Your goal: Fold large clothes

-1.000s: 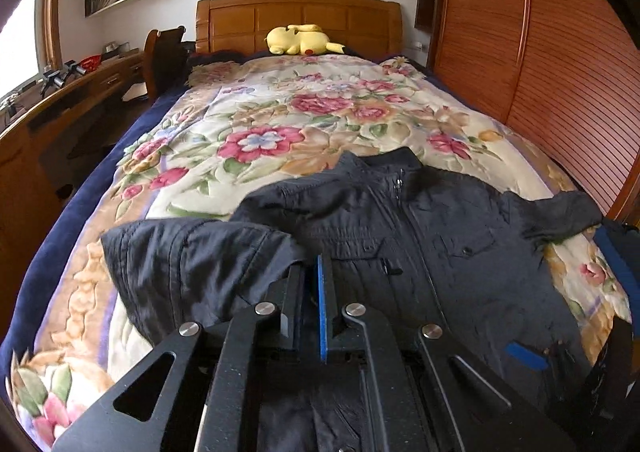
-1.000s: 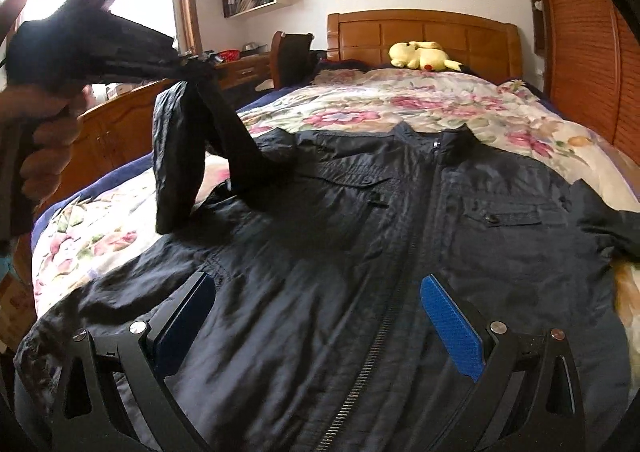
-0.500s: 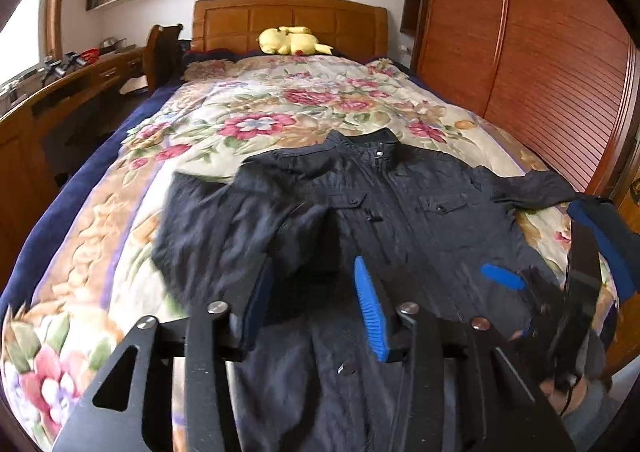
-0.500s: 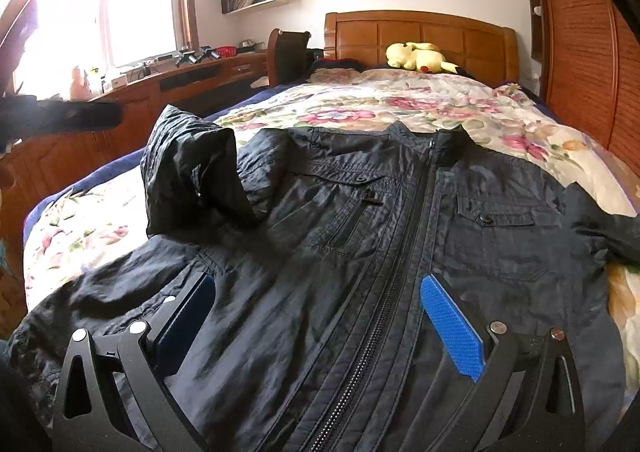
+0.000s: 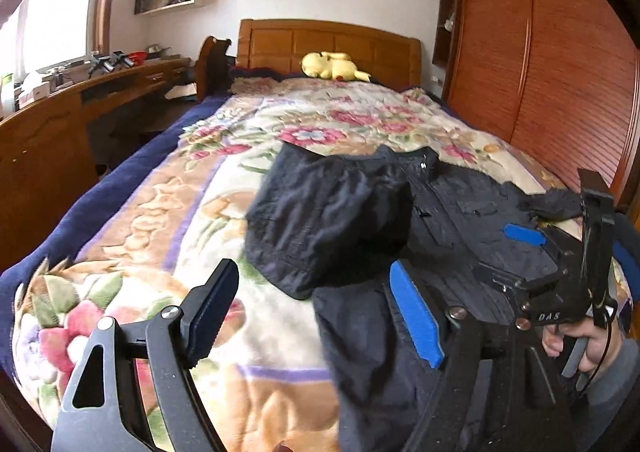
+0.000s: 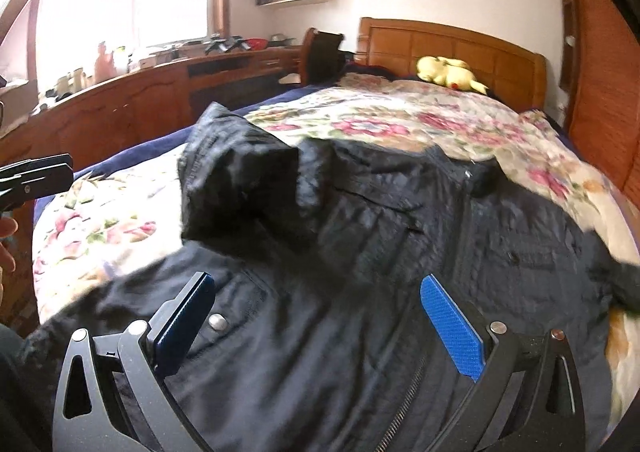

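Observation:
A dark zip-up jacket [image 5: 460, 219] lies front-up on the floral bedspread [image 5: 168, 211], its left sleeve [image 5: 328, 219] folded back over the chest. My left gripper [image 5: 316, 312] hovers over the jacket's lower left edge; its jaws are opening and nothing is between them. In the right wrist view the same jacket [image 6: 400, 272] fills the frame, the folded sleeve [image 6: 244, 187] at its upper left. My right gripper [image 6: 320, 324] stands open above the jacket's lower front by the zipper, empty. That right gripper [image 5: 560, 264] also shows at the far right, held by a hand [image 5: 588, 344].
A yellow plush toy [image 5: 332, 65] lies by the wooden headboard [image 5: 328, 39]. A long wooden desk [image 5: 80, 99] runs along the left side. Wooden slatted wardrobe doors [image 5: 560, 71] line the right. Bare bedspread lies beyond the collar.
My left gripper let go of the sleeve, which now lies folded on the chest, and pulled back toward the foot of the bed with jaws spreading. The right gripper shifted slightly and stayed open.

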The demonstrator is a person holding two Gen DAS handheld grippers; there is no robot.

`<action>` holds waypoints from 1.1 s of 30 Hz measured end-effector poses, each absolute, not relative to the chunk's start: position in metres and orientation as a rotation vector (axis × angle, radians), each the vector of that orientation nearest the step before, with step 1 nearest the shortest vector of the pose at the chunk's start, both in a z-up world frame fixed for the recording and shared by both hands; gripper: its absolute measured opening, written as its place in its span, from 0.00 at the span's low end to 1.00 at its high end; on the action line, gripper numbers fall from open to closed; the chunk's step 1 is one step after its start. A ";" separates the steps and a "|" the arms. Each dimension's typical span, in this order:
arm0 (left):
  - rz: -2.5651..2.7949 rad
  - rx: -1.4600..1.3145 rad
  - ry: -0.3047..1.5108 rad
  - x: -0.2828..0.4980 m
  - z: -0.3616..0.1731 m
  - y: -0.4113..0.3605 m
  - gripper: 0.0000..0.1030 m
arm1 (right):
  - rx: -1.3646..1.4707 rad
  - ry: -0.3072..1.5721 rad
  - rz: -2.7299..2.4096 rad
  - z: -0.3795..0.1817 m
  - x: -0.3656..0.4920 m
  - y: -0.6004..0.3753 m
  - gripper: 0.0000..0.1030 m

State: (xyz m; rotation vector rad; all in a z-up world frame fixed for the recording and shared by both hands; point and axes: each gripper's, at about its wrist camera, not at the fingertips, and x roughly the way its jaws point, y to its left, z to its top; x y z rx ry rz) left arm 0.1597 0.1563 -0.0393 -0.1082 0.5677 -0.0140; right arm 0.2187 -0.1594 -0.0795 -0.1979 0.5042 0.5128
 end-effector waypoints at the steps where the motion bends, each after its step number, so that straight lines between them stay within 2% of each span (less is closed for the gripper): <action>1: -0.008 -0.113 0.565 0.156 -0.040 0.162 0.77 | -0.205 0.497 0.523 -0.075 0.220 -0.155 0.99; 7: 0.033 -0.125 0.558 0.147 -0.042 0.182 0.77 | -0.291 0.475 0.586 -0.047 0.246 -0.106 0.99; 13: 0.062 -0.129 0.548 0.145 -0.041 0.193 0.77 | -0.358 0.542 0.617 -0.044 0.290 -0.061 0.97; 16: 0.059 -0.142 0.542 0.143 -0.042 0.197 0.77 | -0.389 0.604 0.613 -0.052 0.313 -0.050 0.94; 19: 0.049 -0.147 0.538 0.142 -0.041 0.197 0.77 | -0.422 0.660 0.607 -0.062 0.331 -0.043 0.87; 21: 0.047 -0.136 0.537 0.142 -0.041 0.193 0.77 | -0.441 0.688 0.608 -0.067 0.339 -0.041 0.79; 23: 0.036 -0.131 0.531 0.141 -0.040 0.190 0.77 | -0.442 0.705 0.620 -0.070 0.342 -0.046 0.60; 25: 0.028 -0.129 0.532 0.142 -0.040 0.187 0.77 | -0.452 0.706 0.635 -0.069 0.342 -0.047 0.51; 27: 0.026 -0.129 0.533 0.144 -0.040 0.184 0.77 | -0.465 0.682 0.652 -0.065 0.337 -0.051 0.32; 30: 0.018 -0.130 0.533 0.149 -0.039 0.177 0.77 | -0.460 0.626 0.662 -0.054 0.325 -0.058 0.18; 33: 0.007 -0.126 0.527 0.154 -0.035 0.166 0.77 | -0.409 0.540 0.636 -0.032 0.313 -0.078 0.15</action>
